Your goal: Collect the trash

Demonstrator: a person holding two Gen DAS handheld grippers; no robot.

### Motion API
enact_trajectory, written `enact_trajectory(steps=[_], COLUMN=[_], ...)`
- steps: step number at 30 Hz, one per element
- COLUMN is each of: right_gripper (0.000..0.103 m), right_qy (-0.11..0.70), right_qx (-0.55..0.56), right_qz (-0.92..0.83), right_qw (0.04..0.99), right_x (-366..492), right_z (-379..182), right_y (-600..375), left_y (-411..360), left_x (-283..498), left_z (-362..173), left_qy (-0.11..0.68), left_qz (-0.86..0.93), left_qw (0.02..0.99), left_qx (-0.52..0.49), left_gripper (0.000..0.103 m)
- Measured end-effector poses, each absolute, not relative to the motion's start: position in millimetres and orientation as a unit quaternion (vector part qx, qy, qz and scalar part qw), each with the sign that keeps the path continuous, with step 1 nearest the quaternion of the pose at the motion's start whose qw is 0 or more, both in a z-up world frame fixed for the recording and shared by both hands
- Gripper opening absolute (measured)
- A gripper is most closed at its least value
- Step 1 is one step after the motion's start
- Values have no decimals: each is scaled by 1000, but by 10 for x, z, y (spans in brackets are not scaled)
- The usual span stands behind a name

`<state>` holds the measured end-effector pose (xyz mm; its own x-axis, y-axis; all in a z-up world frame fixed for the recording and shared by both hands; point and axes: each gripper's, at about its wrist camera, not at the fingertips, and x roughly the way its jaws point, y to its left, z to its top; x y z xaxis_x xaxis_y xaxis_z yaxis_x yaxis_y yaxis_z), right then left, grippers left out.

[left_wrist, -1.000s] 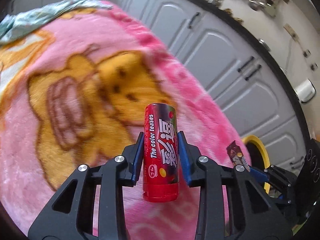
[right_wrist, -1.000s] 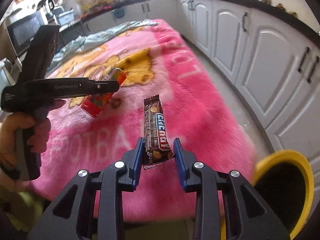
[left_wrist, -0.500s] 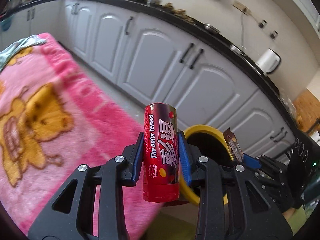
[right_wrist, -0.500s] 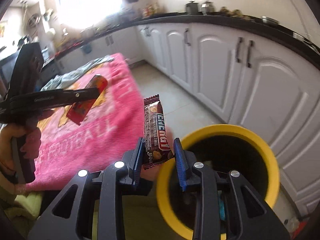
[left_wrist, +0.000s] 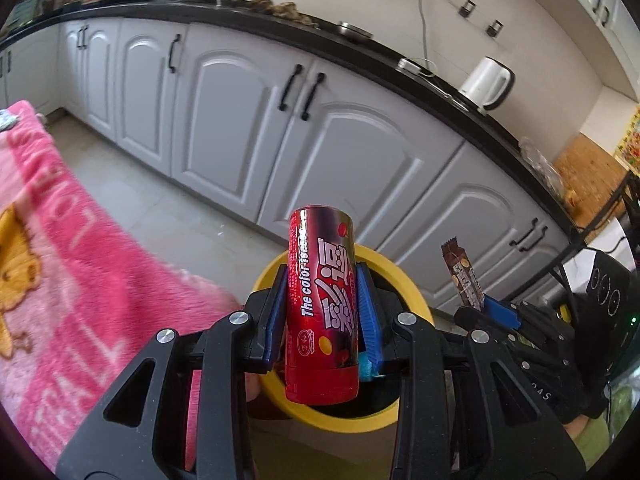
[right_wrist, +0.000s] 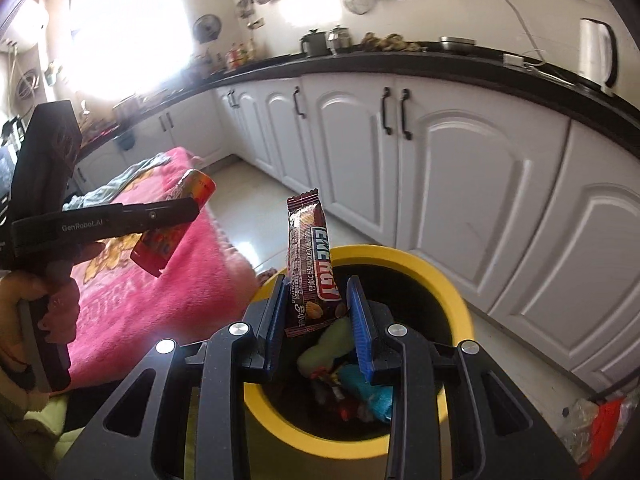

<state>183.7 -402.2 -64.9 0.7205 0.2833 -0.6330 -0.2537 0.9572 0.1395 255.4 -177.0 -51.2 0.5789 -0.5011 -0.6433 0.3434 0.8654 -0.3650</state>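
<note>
My left gripper (left_wrist: 322,312) is shut on a red candy tube (left_wrist: 322,304) and holds it upright over the near rim of the yellow bin (left_wrist: 412,300). My right gripper (right_wrist: 318,312) hangs over the yellow bin (right_wrist: 448,280). Its jaws stand wider than the brown energy bar wrapper (right_wrist: 310,268), which leans on the left pad with a gap to the right pad. The wrapper (left_wrist: 462,276) and right gripper (left_wrist: 500,314) also show in the left wrist view. The left gripper (right_wrist: 176,212) with the tube (right_wrist: 172,224) shows in the right wrist view. Several pieces of trash (right_wrist: 352,384) lie in the bin.
A pink blanket (left_wrist: 52,264) covers the bed at the left, close to the bin. White kitchen cabinets (right_wrist: 460,184) under a black counter run behind the bin. A white kettle (left_wrist: 486,82) stands on the counter. More litter (right_wrist: 592,428) lies on the floor at the right.
Both grippers swung from over the pink blanket to over the yellow bin. The right gripper's jaws have opened, loosening the energy bar wrapper. The left still grips the tube.
</note>
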Motion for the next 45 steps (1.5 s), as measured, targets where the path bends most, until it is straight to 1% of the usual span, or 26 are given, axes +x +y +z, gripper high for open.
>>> enact_trajectory(steps=[5, 8, 10, 11, 12, 14, 16, 18, 20, 21, 23, 25, 26, 29, 30, 39, 45], right_gripper=[29, 29, 40, 46, 56, 58, 61, 63, 67, 69, 73, 82, 86, 95, 97, 97, 97], right_qy=[348, 368, 385, 394, 393, 392, 389, 377, 364, 354, 338, 310, 302, 269, 252, 215, 180], right_qx=[31, 34, 32, 32, 32, 32, 30, 31, 31, 26, 18, 10, 7, -4, -2, -15, 21], right_qz=[134, 135, 129, 123, 117, 112, 103, 98, 95, 91, 88, 86, 84, 75, 70, 74, 43], right_qw=[928, 919, 913, 910, 912, 913, 915, 920, 926, 930, 937, 947, 950, 960, 965, 974, 983], right_x=[1776, 1805, 1860, 1883, 1875, 1861, 1833, 1770, 1677, 1629, 1532, 1378, 1328, 1117, 1018, 579, 227], right_z=[-696, -806, -876, -925, -934, -933, -893, -816, -725, -665, -570, -438, -394, -227, -158, 31, -48], right_y=[-4138, -4155, -4112, -4104, -4102, -4108, -4125, -4146, -4148, -4143, -4110, -4050, -4027, -3941, -3908, -3506, -3348], left_y=[-1933, -2036, -2076, -2081, -2085, -2081, -2063, -2036, -1989, -1972, -1900, -1838, -1800, -1680, -1640, -1314, -1069], left_x=[2531, 2536, 2544, 2543, 2542, 2523, 2499, 2462, 2401, 2378, 2279, 2203, 2155, 1976, 1908, 1384, 1071], left_z=[-560, -647, -708, -737, -756, -777, -772, -745, -685, -661, -568, -481, -431, -268, -216, -9, 62], left_qy=[387, 390, 396, 398, 399, 399, 399, 396, 386, 384, 367, 353, 344, 321, 314, 272, 245], left_qz=[-255, -265, -270, -269, -267, -269, -268, -269, -268, -268, -264, -259, -256, -249, -243, -196, -155], left_qw=[881, 878, 874, 873, 874, 874, 874, 875, 880, 882, 890, 897, 901, 912, 916, 941, 956], left_qx=[-91, -83, -80, -79, -78, -73, -69, -66, -64, -63, -60, -58, -58, -57, -54, -39, -32], left_gripper=[26, 26, 27, 31, 44, 48, 58, 60, 65, 71, 78, 90, 92, 92, 92, 92, 92])
